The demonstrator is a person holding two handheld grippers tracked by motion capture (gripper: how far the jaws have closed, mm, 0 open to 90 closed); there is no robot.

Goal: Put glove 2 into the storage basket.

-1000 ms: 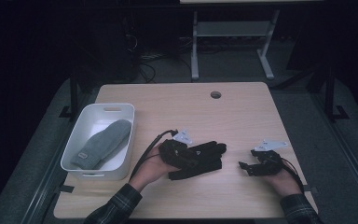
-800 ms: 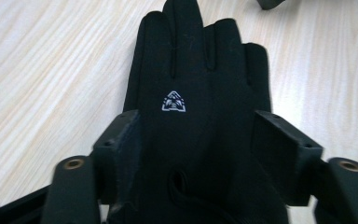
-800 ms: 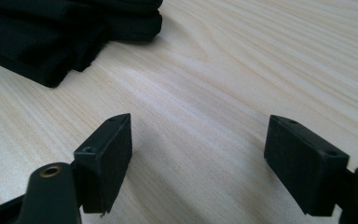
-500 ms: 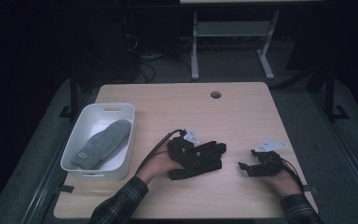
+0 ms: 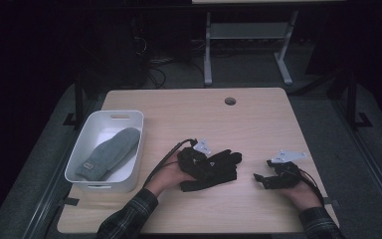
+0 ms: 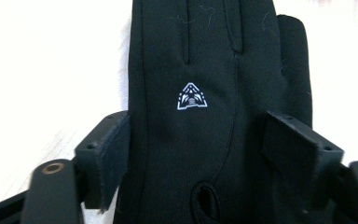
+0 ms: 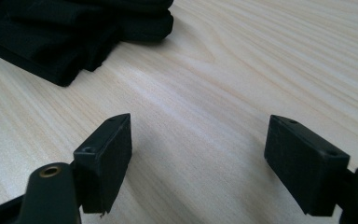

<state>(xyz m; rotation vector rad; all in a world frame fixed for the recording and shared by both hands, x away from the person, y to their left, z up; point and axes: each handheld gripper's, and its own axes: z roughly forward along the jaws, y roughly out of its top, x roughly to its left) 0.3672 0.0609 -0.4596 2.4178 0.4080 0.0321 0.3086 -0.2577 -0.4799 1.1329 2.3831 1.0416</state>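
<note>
- High view: left gripper (image 5: 214,167) low over the black glove (image 5: 219,169) near the middle of the wooden table (image 5: 189,114), glove flat on the wood with its fingers pointing right; whether the pads press the fabric cannot be told from up here.
- Same view: right gripper (image 5: 259,179) resting on the table well right of the glove, jaws apart, nothing between them.
- Same view: white bin (image 5: 92,142) at the table's left edge, grey mitten (image 5: 109,153) lying inside it.
- Left gripper view: black glove (image 6: 209,107) running up between the two jaws, small white emblem (image 6: 192,96) on its back; jaws spread wide on either side of the palm, just been closing a little, left pad at the fabric's edge, right pad just beside it, no squeeze visible.
- Right gripper view: jaws wide apart over bare wood (image 7: 242,70), holding nothing; black glove (image 7: 70,28) lying at upper left, apart from the jaws.
</note>
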